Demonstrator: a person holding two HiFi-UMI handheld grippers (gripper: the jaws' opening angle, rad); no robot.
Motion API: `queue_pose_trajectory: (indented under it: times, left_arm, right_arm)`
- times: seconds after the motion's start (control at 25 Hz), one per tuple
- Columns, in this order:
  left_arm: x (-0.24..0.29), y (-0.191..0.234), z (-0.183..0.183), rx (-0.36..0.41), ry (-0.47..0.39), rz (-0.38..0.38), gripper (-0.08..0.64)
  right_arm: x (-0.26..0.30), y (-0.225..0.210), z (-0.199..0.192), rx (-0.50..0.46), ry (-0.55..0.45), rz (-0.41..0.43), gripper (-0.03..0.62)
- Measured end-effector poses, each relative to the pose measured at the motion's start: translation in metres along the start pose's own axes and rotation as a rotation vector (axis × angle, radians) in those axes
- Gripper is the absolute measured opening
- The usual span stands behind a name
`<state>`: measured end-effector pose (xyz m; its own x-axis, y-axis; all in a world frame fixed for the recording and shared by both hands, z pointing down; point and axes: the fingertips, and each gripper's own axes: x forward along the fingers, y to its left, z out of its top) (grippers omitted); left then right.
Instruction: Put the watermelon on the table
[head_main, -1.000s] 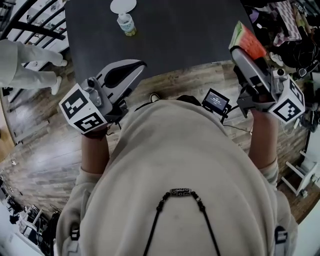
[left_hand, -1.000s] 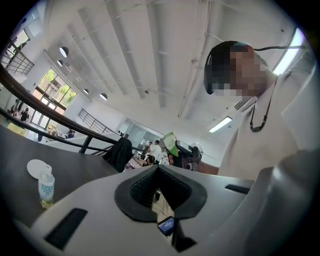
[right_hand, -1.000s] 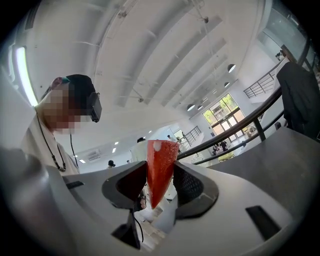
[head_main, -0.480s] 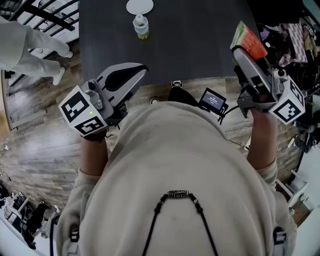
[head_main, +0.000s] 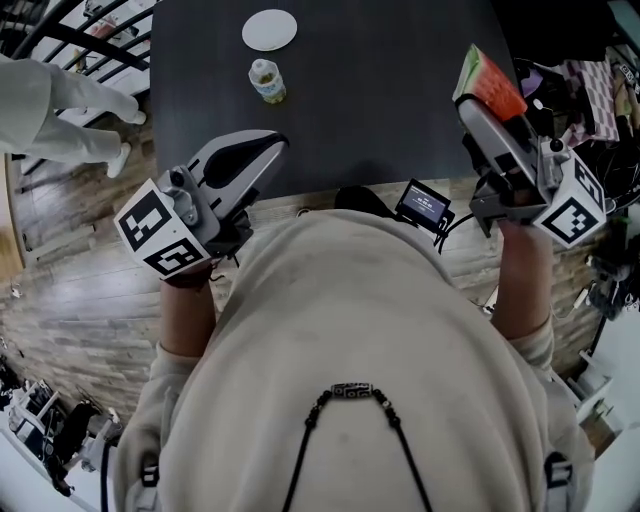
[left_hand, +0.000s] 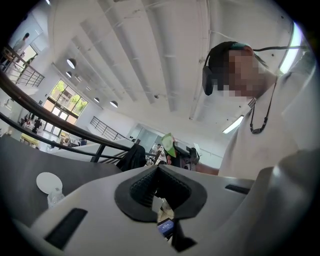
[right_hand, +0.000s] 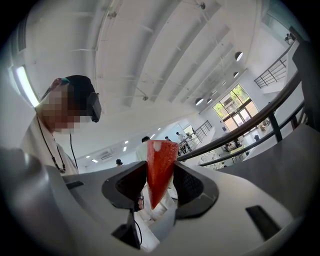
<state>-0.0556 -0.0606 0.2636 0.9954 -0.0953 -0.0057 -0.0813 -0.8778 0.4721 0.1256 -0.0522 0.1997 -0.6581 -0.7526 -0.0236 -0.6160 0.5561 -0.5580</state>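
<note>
A watermelon slice (head_main: 487, 82), red flesh with a green rind, is clamped between the jaws of my right gripper (head_main: 478, 105), above the right front corner of the dark table (head_main: 380, 80). In the right gripper view the slice (right_hand: 159, 167) stands upright between the black pads (right_hand: 187, 187), which press on both its sides. My left gripper (head_main: 265, 145) hovers over the table's near edge at the left, shut and empty. In the left gripper view its pads meet at the tips (left_hand: 157, 170), and the slice's green rind (left_hand: 169, 145) shows beyond them.
A small bottle (head_main: 266, 80) and a white round plate (head_main: 269, 30) sit at the far left of the table. A person in white (head_main: 50, 110) stands at the left on the wooden floor. Clutter and cables (head_main: 600, 90) crowd the right side. A small screen (head_main: 427, 205) hangs at my chest.
Both grippers have moved forward towards the table, whose near edge now lies under them. The bottle and plate sit lower in view. The slice stays gripped throughout.
</note>
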Motion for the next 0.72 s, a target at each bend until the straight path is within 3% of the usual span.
queue_pose_trajectory:
  times: [0.32,0.72]
  left_arm:
    - [0.036,-0.003,0.006,0.005,0.022,0.007,-0.002]
    - [0.085,0.027,0.014,-0.042,0.065,0.127,-0.002]
  right_arm:
    - [-0.019,-0.024,0.012,0.016,-0.005,0.012,0.178]
    - [-0.019,-0.099,0.039,0.09,0.007,0.062,0.178]
